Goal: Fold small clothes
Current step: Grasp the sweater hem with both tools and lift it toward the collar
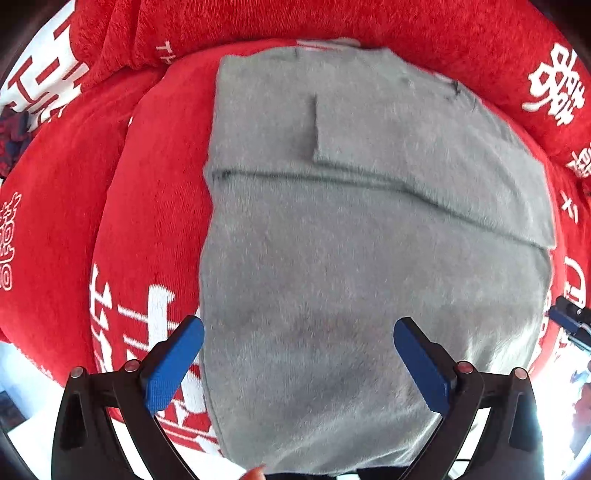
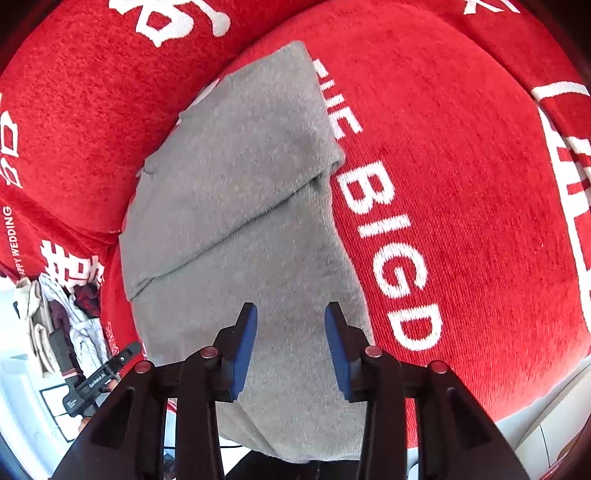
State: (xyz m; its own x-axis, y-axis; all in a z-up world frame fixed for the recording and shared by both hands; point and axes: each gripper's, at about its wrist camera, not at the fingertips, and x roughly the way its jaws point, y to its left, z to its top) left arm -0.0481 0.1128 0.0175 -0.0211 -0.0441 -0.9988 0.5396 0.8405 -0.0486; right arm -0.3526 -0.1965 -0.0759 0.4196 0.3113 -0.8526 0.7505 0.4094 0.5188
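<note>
A fuzzy grey garment (image 1: pixel 369 240) lies flat on a red cushion (image 1: pixel 140 206), with its sleeves folded across the upper body. My left gripper (image 1: pixel 298 326) hovers over the near part of the cloth, blue pads wide apart and nothing between them. In the right wrist view the same grey garment (image 2: pixel 240 206) runs away from me, its near edge hanging over the cushion's front. My right gripper (image 2: pixel 291 314) stands over that near part with the jaws partly apart; the pads do not press on the cloth.
The red cushion (image 2: pixel 461 184) carries white lettering and is backed by more red cushions (image 1: pixel 332 22). A heap of other clothes (image 2: pixel 70 314) lies at the left beside the seat. The other gripper's tip (image 1: pixel 570 319) shows at the right edge.
</note>
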